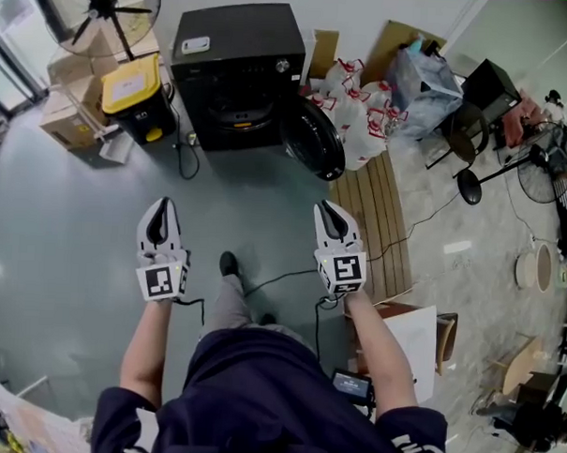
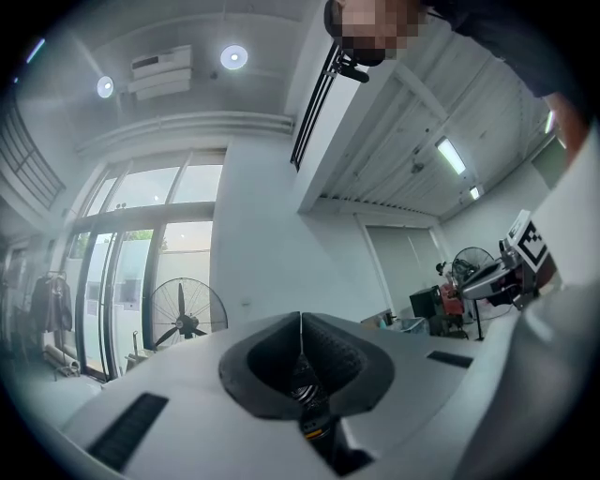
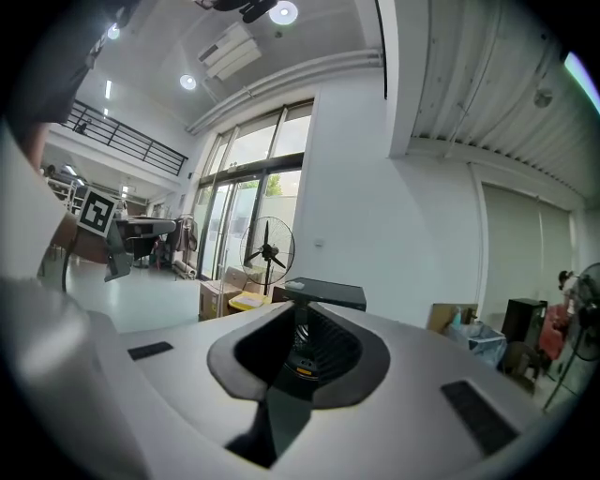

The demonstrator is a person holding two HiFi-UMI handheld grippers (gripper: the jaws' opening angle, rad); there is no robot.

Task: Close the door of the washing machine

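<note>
Head view looks steeply down on a glossy grey floor point(image 1: 67, 249), where a person stands facing a black washing machine point(image 1: 239, 69) set against a white wall. The machine's round door point(image 1: 314, 138) hangs open, swung out at its right side. The left gripper point(image 1: 161, 204) and the right gripper point(image 1: 327, 208) are held side by side, well apart from the machine and pointing toward it.

In the left gripper view the pads are pressed together with nothing between them. In the right gripper view the jaws stand a narrow gap apart and are empty.

Left of the machine are a yellow-lidded bin point(image 1: 132, 85), cardboard boxes point(image 1: 68, 118) and a standing fan point(image 1: 105, 11). To its right lie white bags point(image 1: 359, 107) with red print, and a slatted wooden board point(image 1: 373, 215) rests on the floor. Tall windows point(image 2: 141, 272) line one side of the room.
</note>
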